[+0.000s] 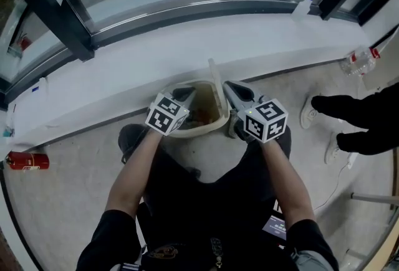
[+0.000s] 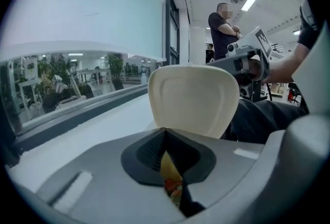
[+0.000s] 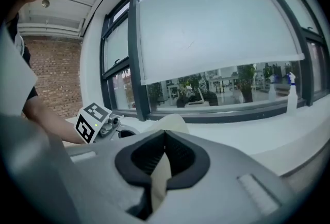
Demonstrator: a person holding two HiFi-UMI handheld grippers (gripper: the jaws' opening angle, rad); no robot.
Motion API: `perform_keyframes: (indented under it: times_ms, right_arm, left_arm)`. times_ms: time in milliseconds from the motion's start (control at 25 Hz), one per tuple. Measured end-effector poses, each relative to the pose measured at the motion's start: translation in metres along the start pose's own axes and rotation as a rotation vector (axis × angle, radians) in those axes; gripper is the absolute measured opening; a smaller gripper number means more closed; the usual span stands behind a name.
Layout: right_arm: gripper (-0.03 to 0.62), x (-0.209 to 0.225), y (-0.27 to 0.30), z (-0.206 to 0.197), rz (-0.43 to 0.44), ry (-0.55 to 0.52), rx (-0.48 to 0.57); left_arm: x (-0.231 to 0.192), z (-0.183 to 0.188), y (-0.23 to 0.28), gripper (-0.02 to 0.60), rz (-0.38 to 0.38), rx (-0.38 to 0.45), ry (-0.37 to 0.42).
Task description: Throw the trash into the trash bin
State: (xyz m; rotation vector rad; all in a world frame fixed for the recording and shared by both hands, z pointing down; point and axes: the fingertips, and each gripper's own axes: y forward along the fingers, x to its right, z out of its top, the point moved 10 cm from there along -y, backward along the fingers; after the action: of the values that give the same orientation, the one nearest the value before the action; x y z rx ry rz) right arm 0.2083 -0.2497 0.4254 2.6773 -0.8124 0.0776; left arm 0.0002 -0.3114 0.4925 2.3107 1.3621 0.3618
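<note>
Both tools are clamped on a cream clamshell food box (image 1: 187, 133) held above the person's lap. The left gripper (image 1: 182, 95) bites its left rim, and the right gripper (image 1: 233, 91) bites the right side, where the lid (image 1: 214, 73) stands upright. Beyond runs a white window ledge (image 1: 262, 39). No trash bin shows in any view, and no writing is legible.
</note>
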Motion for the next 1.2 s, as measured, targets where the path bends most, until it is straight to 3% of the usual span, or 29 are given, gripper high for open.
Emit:
perform_keyframes:
  times_ms: [240, 680, 920, 1200]
  right_arm:
    - [0.003, -0.024, 0.027, -0.007, 0.083, -0.017, -0.047]
    - [0.003, -0.078, 0.098, -0.047, 0.196, -0.051, -0.226]
    - [0.003, -0.094, 0.126, -0.074, 0.195, -0.01, -0.312]
    - [0.003, -0.106, 0.151, -0.104, 0.128, 0.034, -0.428]
  left_arm:
    - [-0.014, -0.004, -0.036, 0.006, 0.091, 0.021, -0.026]
    - [-0.036, -0.042, -0.091, 0.006, 0.175, -0.005, -0.09]
    - [-0.042, -0.064, -0.107, 0.006, 0.195, -0.02, -0.124]
    - [-0.042, -0.08, -0.109, 0.006, 0.217, -0.049, -0.177]
